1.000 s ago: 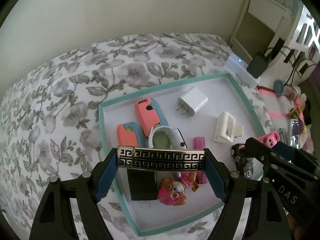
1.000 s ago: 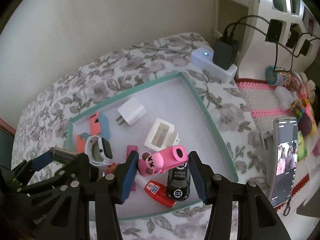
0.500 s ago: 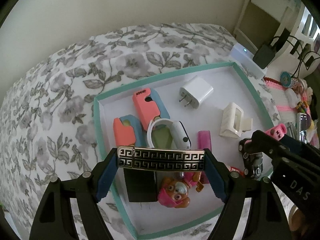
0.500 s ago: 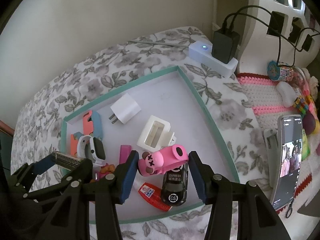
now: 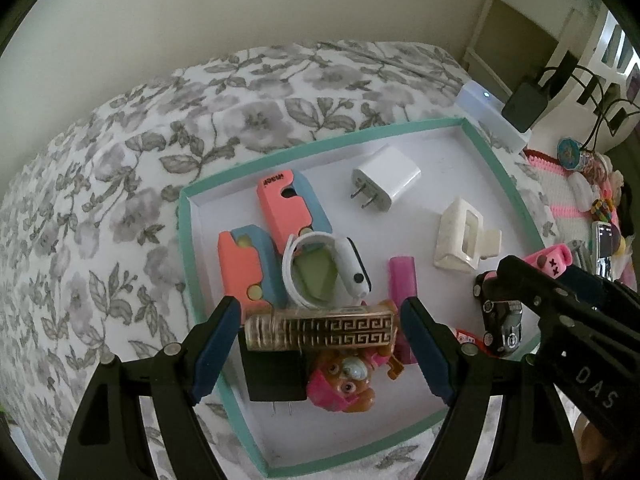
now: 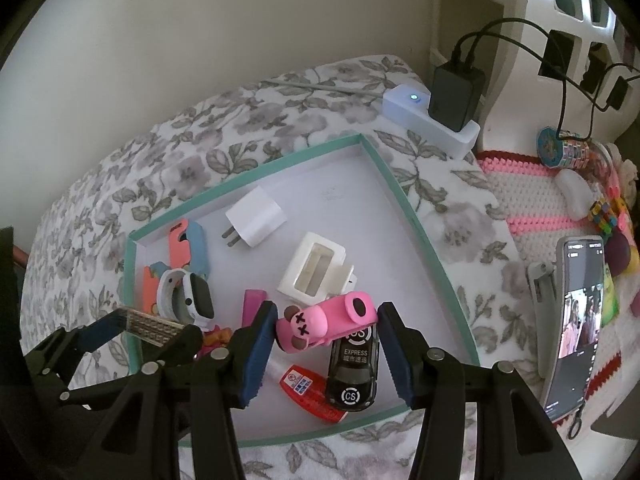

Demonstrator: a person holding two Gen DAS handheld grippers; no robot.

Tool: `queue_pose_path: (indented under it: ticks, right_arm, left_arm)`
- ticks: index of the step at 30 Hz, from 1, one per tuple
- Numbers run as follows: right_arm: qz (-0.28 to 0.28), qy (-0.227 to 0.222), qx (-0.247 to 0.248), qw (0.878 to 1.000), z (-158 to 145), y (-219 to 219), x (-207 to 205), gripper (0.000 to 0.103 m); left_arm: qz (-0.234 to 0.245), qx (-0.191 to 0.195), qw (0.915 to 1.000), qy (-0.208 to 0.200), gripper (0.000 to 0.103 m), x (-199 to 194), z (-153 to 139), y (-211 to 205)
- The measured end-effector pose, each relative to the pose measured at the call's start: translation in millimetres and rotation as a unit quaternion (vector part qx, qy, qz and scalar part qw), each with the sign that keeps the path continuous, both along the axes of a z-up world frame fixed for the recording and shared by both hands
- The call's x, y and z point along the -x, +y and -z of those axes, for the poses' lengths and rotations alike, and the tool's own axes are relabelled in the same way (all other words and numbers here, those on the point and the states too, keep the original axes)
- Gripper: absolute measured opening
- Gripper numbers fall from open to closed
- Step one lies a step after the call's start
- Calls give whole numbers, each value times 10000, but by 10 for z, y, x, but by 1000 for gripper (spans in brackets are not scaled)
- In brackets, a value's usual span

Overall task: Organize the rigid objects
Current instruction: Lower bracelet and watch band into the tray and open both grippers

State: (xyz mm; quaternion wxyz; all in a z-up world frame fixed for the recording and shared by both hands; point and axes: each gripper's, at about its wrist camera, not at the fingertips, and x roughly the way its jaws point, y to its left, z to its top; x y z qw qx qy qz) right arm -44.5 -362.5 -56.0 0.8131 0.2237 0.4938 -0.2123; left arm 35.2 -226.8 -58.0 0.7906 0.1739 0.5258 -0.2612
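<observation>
My left gripper [image 5: 318, 314] is shut on a gold bar with a black key pattern [image 5: 320, 330]. The bar lies crosswise between the blue pads, tipped and blurred, over the near left part of a teal-rimmed white tray [image 5: 320, 146]. The right gripper [image 6: 326, 316] is shut on a pink bear-faced toy [image 6: 344, 314] above a black toy car [image 6: 352, 372] at the tray's near edge. Each gripper shows in the other's view: the right one's pink toy [image 5: 548, 258], and the left gripper [image 6: 148, 332] with its bar [image 6: 152, 322].
In the tray lie a white charger [image 5: 386, 182], a white holder [image 5: 460, 240], two coral-and-blue pieces [image 5: 284, 208], a watch [image 5: 324, 276], a magenta stick [image 5: 404, 284], a pup toy [image 5: 340, 384] and a black plug [image 5: 274, 376]. To the right are a power strip [image 6: 432, 120] and a phone [image 6: 576, 320].
The patterned bar has tipped between the left pads and sits slightly lower. The left view has drifted a little across the tray. The right gripper and pink toy have held still.
</observation>
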Motion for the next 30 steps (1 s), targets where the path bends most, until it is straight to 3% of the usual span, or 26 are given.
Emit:
queue_pose_path:
  ticks: [10,15,30]
  right_arm:
    - [0,-72,107,9999,-89,15,-3,61]
    - [38,-264,161,9995,-234,10,31,60]
    - [102,-372,192,9991,-326,15,63,60]
  left_arm:
    - [-29,35,9998,-215,85,-4,-107,27]
    - [-121,129,9993,-334,91,-30,-189,78]
    - [-776,196,9955,-517,91,-217,-256,365]
